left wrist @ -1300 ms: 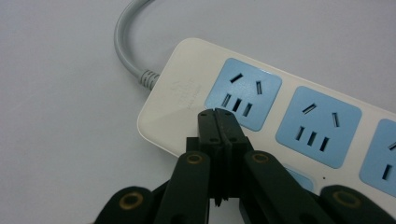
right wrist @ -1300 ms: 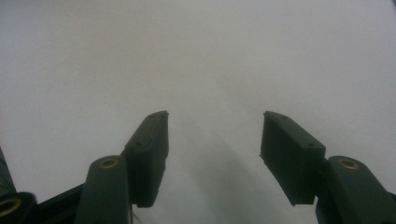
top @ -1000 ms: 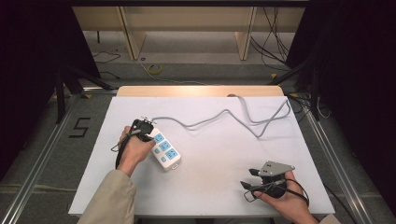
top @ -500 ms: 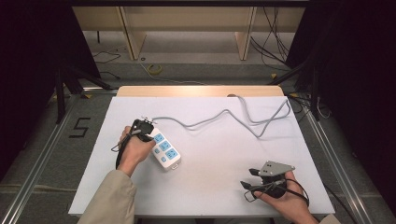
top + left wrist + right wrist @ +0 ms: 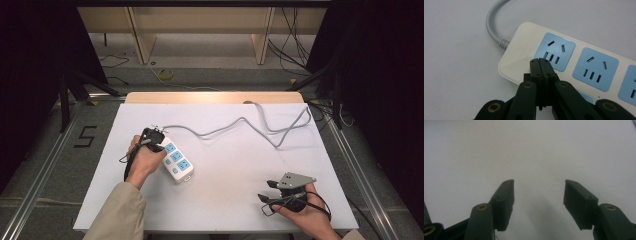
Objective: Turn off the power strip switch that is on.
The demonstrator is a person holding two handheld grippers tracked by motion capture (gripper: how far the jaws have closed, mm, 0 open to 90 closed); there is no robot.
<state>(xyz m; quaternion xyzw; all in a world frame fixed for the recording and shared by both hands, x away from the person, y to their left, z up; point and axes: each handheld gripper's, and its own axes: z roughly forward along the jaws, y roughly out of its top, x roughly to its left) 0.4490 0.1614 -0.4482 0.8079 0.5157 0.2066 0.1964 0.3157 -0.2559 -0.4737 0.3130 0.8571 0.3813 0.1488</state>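
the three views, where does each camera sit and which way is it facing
High view: fixed above the person's side, looking forward and down on the white table; both forearms enter from below, left gripper at the power strip, right gripper apart.
Left gripper view: rides the left gripper, looking along its shut jaws at the power strip and its grey cord.
Right gripper view: rides the right gripper, open jaws over bare table.
Shared: the high and left gripper views both show the power strip and cord.

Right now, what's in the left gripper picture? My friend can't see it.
The left gripper, jaws shut together, points at the end of a white power strip with blue sockets. Its grey cord curves away over the white table.
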